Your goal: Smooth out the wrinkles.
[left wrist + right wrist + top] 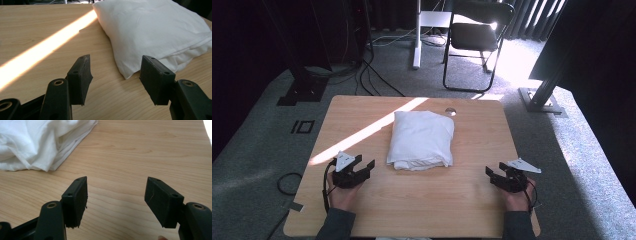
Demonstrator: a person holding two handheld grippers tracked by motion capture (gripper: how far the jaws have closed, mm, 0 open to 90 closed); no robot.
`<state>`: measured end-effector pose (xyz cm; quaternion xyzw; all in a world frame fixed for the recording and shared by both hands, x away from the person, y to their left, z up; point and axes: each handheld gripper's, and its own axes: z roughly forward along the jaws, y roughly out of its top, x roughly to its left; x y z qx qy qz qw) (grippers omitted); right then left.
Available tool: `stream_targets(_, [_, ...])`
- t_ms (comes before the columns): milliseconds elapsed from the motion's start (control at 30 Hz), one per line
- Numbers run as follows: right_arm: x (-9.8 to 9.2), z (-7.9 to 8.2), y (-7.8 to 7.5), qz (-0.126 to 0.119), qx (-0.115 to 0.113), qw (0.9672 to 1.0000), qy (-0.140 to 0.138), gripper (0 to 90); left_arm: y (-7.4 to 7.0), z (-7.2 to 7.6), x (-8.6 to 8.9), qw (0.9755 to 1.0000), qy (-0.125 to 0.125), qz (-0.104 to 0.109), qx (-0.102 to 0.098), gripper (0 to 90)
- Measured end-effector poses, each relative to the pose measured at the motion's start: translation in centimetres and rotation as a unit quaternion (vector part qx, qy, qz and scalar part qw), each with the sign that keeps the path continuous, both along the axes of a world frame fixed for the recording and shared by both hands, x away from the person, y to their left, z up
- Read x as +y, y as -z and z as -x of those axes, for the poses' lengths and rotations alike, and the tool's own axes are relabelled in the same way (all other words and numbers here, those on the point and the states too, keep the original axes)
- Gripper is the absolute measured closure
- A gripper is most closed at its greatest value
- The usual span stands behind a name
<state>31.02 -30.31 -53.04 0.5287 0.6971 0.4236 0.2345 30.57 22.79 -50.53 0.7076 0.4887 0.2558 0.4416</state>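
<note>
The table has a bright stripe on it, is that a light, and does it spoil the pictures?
High view: sunlight crosses the table in a pale diagonal stripe up to the folded white cloth; the carpet behind glares white. Left gripper view: the stripe is glaring, washed-out orange-white, the cloth sharp. Right gripper view: even light, no stripe, a white glare at the top corner.
</note>
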Motion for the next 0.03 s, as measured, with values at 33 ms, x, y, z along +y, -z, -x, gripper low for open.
stream_targets(33, [-0.62,0.09,-0.12,-0.008,-0.002,0.9999,0.008,34.2,-0.11,0.05,0.21,1.0000,-0.005,0.003,-0.002,43.0])
